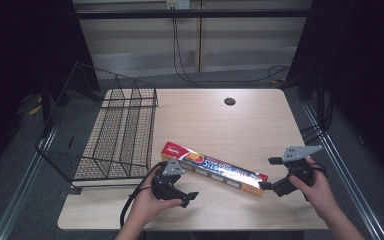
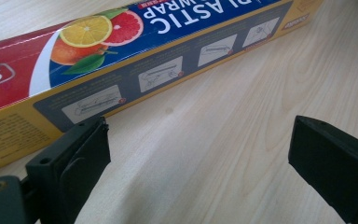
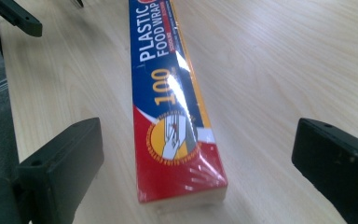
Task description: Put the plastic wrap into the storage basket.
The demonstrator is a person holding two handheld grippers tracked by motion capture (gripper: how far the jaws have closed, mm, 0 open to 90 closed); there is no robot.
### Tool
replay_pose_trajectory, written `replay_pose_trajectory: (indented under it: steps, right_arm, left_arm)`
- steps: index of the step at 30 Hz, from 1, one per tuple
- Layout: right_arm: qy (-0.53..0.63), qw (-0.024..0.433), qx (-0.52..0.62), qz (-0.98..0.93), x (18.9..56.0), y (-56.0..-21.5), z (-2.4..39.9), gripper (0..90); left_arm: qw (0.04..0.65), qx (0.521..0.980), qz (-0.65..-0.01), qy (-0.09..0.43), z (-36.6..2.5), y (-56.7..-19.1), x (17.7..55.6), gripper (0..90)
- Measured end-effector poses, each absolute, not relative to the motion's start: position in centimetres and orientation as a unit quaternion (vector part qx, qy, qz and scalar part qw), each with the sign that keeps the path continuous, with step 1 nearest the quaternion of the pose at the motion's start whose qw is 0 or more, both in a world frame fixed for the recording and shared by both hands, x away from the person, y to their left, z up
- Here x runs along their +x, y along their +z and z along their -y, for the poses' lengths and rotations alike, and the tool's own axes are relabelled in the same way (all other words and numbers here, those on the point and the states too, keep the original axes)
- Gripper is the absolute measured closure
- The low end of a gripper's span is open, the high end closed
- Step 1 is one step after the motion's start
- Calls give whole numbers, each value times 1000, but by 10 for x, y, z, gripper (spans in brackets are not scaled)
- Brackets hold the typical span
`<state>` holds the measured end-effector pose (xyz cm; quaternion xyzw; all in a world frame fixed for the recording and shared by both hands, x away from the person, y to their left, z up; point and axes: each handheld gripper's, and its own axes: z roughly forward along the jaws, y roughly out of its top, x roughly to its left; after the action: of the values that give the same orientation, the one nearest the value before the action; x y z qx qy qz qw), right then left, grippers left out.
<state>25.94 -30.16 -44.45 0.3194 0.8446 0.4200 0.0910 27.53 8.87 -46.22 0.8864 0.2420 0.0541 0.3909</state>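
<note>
A long box of plastic food wrap (image 1: 210, 167), red and blue with fruit printed on it, lies flat and slantwise on the wooden table (image 1: 230, 125) near its front edge. My left gripper (image 1: 182, 182) sits just in front of the box's left end, open. In the left gripper view the box (image 2: 121, 42) lies beyond the left jaw, with bare wood between the jaws of this gripper (image 2: 198, 158). My right gripper (image 1: 267, 174) is open at the box's right end. In the right gripper view that end (image 3: 177, 107) lies between the wide jaws of the gripper (image 3: 196, 158), touching neither.
A black wire basket (image 1: 115, 135) stands on the table's left side, close behind the left hand. A round cable hole (image 1: 229, 101) is at the back of the table. Cables run over the floor behind.
</note>
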Motion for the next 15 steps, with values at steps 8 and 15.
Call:
replay_pose_trajectory:
  steps: [8,15]
  right_arm:
    - [425,88,326,-839,257,-448,311,22]
    - [429,85,330,-836,258,-450,313,23]
  left_arm:
    - [403,882,-240,47,-76,-456,285,47]
    - [417,874,-244,43,-68,-454,302,45]
